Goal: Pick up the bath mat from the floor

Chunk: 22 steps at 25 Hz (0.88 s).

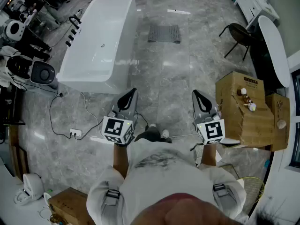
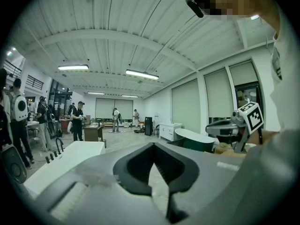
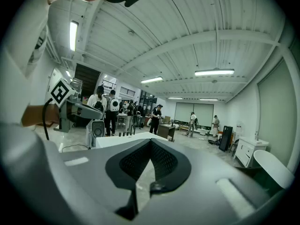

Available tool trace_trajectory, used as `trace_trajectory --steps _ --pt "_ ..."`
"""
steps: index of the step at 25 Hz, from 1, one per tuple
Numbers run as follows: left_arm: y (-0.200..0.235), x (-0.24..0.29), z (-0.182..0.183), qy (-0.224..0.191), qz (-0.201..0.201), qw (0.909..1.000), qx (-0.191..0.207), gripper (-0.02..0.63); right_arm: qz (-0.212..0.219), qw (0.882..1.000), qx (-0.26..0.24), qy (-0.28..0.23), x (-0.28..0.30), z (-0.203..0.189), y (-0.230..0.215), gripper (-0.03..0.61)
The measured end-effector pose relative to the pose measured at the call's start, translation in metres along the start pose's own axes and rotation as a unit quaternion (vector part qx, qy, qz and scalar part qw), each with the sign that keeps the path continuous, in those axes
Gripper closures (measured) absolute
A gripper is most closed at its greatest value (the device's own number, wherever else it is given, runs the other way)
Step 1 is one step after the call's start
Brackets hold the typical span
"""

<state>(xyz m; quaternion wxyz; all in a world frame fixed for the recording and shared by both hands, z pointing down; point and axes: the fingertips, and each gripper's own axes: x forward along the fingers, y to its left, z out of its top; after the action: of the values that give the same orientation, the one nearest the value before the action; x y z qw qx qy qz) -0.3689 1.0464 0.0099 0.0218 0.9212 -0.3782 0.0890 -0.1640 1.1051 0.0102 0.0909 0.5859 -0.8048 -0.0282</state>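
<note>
A grey ribbed bath mat (image 1: 164, 33) lies flat on the marble floor at the top middle of the head view, just right of the white bathtub (image 1: 99, 46). Both grippers are held at waist height, well short of the mat. My left gripper (image 1: 131, 93) is shut with nothing in its jaws, and it points roughly level over the floor. My right gripper (image 1: 196, 95) is likewise shut and empty. In the left gripper view my left gripper (image 2: 153, 146) faces down the hall; the right gripper view shows my right gripper (image 3: 151, 142) doing the same. The mat shows in neither gripper view.
Stacked cardboard boxes (image 1: 246, 109) stand at the right, with a black chair (image 1: 240, 35) and a white counter (image 1: 274, 46) beyond. A power strip and cable (image 1: 75, 133) lie on the floor at the left. Several people (image 3: 108, 111) stand far down the hall.
</note>
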Motion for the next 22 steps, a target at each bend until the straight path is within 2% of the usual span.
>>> trace_trajectory --steps 10,15,22 --pt "-0.010 0.013 -0.007 0.011 -0.007 0.9998 -0.017 0.612 -0.005 1.000 0.007 0.003 0.004 -0.006 -0.006 0.577" --pt "0.017 0.038 -0.014 0.010 -0.001 0.9995 -0.030 0.612 -0.007 1.000 0.006 0.018 0.037 -0.013 -0.013 0.577" --pt "0.074 0.096 -0.011 0.017 -0.015 0.9994 -0.027 0.612 -0.012 0.999 0.009 0.034 0.114 -0.014 -0.031 0.577"
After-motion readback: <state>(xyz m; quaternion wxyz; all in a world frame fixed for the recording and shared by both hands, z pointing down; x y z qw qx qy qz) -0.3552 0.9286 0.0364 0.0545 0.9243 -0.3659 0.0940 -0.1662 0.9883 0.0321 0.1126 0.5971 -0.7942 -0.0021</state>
